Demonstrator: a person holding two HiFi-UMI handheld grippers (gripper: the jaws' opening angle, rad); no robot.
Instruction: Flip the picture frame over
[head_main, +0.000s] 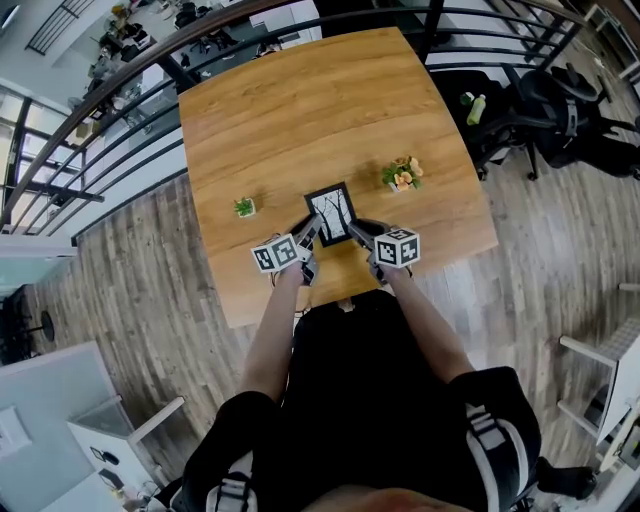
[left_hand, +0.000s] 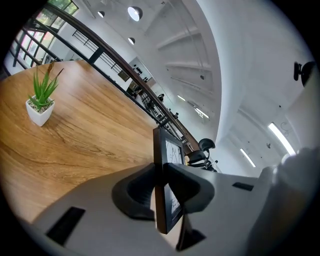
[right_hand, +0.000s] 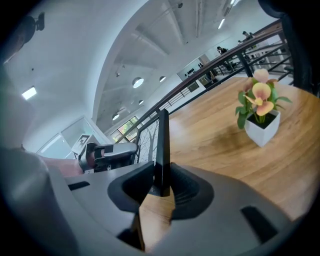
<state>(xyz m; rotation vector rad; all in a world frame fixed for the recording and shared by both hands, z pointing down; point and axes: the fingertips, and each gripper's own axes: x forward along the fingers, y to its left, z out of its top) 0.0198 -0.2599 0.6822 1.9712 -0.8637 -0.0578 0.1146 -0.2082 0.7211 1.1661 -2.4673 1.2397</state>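
The picture frame (head_main: 330, 210) is a slim rectangle with a dark, flat moulding around a pale print of bare black branches, and the print faces up. It sits over the near part of the table (head_main: 300, 110), held at its two near corners. The left gripper (head_main: 309, 233) has its smooth grey jaws nearly together, pinching the thin edge at one corner. The right gripper (head_main: 356, 232) clamps the other corner the same way. From each gripper's own view the frame stands edge-on between the pads. Whether its far edge touches the wood I cannot tell.

The tabletop is warm, honey-coloured wood with long streaky grain and a matte finish. A small spiky green plant (head_main: 245, 207) in a white cube pot stands to the frame's left. A flowering plant (head_main: 402, 174) with peach blooms, in a similar pot, stands off to its right. Both are apart from the frame, and the far half of the table is bare wood.

A dark metal railing (head_main: 130, 80) curves round beyond the table. A black office chair (head_main: 555, 110) stands at the right, on a grey plank floor (head_main: 130, 290).
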